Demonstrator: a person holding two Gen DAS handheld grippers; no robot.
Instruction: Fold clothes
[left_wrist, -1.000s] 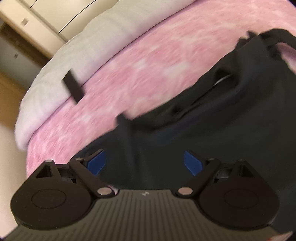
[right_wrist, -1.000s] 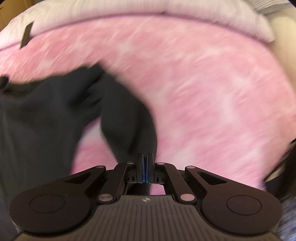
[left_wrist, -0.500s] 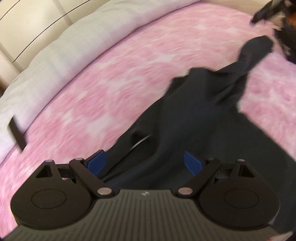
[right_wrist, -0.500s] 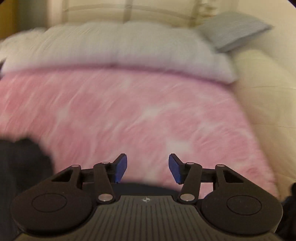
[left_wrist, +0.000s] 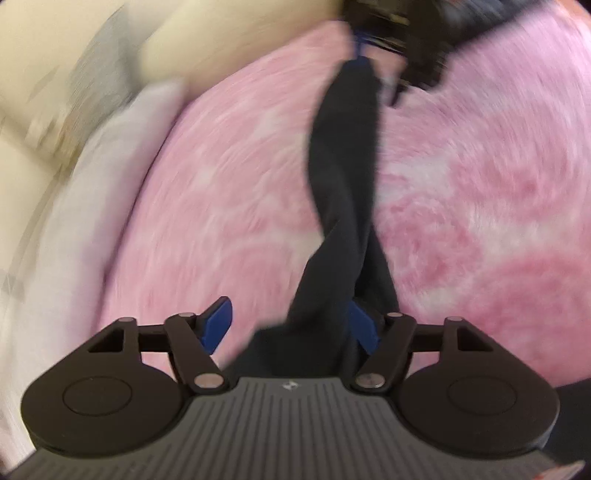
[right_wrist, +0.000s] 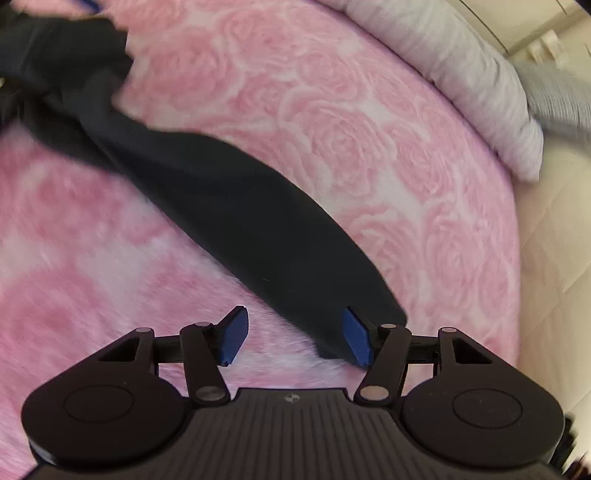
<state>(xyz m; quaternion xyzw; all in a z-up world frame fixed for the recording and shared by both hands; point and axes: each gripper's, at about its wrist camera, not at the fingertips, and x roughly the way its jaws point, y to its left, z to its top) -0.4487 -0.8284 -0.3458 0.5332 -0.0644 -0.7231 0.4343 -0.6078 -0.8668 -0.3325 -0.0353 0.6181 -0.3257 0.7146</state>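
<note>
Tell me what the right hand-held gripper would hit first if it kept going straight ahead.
Probably the dark garment. Its near end lies just ahead of the open right hand-held gripper, toward its right finger, on the pink blanket. Depth is unclear, so it might meet the blanket first.

A pink rose-patterned blanket (right_wrist: 369, 122) is covering the bed, with a black garment (right_wrist: 236, 206) lying stretched across it (a grey pillow (right_wrist: 465, 70) sitting at its edge).

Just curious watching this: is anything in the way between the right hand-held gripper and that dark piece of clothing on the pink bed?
Nothing visible. The right hand-held gripper is open, and the dark garment lies directly ahead on the pink blanket.
</note>
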